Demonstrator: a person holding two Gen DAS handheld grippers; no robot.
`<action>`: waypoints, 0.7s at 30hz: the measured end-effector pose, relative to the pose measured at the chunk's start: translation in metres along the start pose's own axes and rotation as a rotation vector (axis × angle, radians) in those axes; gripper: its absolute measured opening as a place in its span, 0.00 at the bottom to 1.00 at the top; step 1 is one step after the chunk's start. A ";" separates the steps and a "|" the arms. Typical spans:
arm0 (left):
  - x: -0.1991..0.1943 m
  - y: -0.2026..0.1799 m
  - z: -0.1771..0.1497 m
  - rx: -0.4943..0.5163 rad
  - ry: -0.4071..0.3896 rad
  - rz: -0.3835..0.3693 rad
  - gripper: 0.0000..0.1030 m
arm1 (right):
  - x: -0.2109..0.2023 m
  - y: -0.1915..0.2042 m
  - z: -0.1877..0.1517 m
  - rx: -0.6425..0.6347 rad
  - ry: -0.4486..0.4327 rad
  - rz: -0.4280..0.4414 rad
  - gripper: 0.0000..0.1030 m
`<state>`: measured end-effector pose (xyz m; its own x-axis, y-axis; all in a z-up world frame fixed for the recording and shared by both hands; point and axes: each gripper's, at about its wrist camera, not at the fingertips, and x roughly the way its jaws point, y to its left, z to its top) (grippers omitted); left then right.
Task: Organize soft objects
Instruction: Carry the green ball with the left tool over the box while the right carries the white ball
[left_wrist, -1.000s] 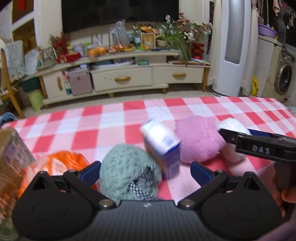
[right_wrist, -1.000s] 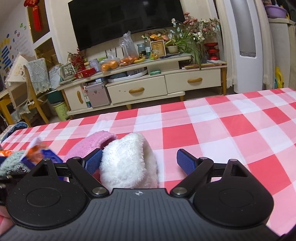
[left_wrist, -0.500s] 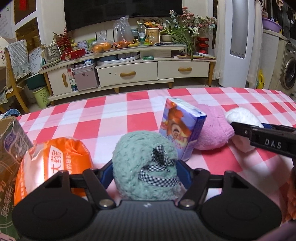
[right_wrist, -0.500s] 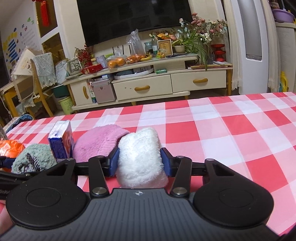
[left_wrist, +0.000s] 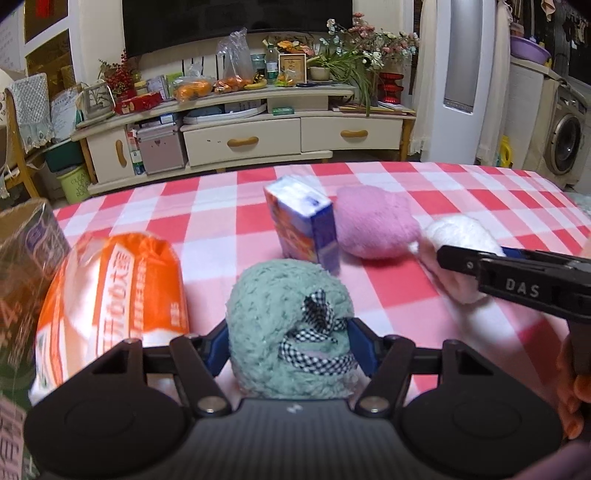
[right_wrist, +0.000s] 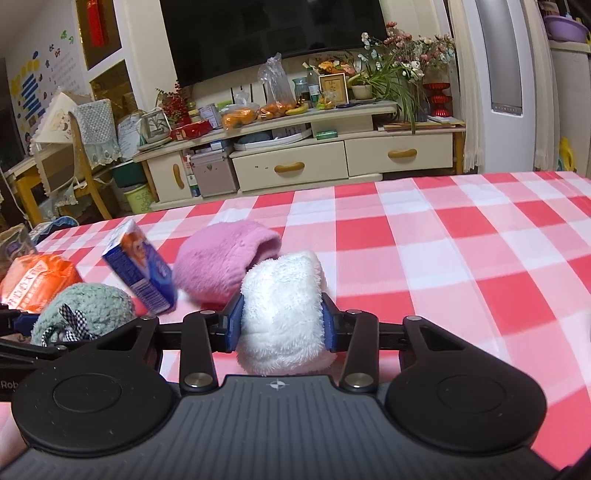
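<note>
My left gripper is shut on a green fluffy slipper with a checked bow, which also shows in the right wrist view. My right gripper is shut on a white fluffy slipper, seen in the left wrist view with the gripper's side over it. A pink fluffy slipper lies just behind the white one, also in the left wrist view. All are on the red-and-white checked tablecloth.
A blue carton stands tilted between the green and pink slippers, also in the right wrist view. An orange bag and a brown box are at the left. A TV cabinet stands beyond the table.
Both grippers closed from open, the left on the green slipper, the right on the white one. The blue carton shifted and now leans.
</note>
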<state>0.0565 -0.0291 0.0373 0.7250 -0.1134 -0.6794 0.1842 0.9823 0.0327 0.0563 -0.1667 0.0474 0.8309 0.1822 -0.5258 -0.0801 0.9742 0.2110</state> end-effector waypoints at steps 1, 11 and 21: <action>-0.004 -0.001 -0.003 0.002 0.001 -0.001 0.63 | -0.003 0.001 -0.002 0.000 0.002 0.001 0.49; -0.039 0.012 -0.025 -0.073 0.002 -0.036 0.63 | -0.028 0.012 -0.021 0.027 0.021 -0.006 0.48; -0.064 0.014 -0.047 -0.061 0.000 -0.083 0.63 | -0.058 0.027 -0.042 0.046 0.047 -0.015 0.47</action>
<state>-0.0188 -0.0013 0.0469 0.7091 -0.1943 -0.6778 0.2025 0.9769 -0.0683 -0.0168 -0.1450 0.0491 0.8052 0.1751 -0.5666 -0.0417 0.9698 0.2404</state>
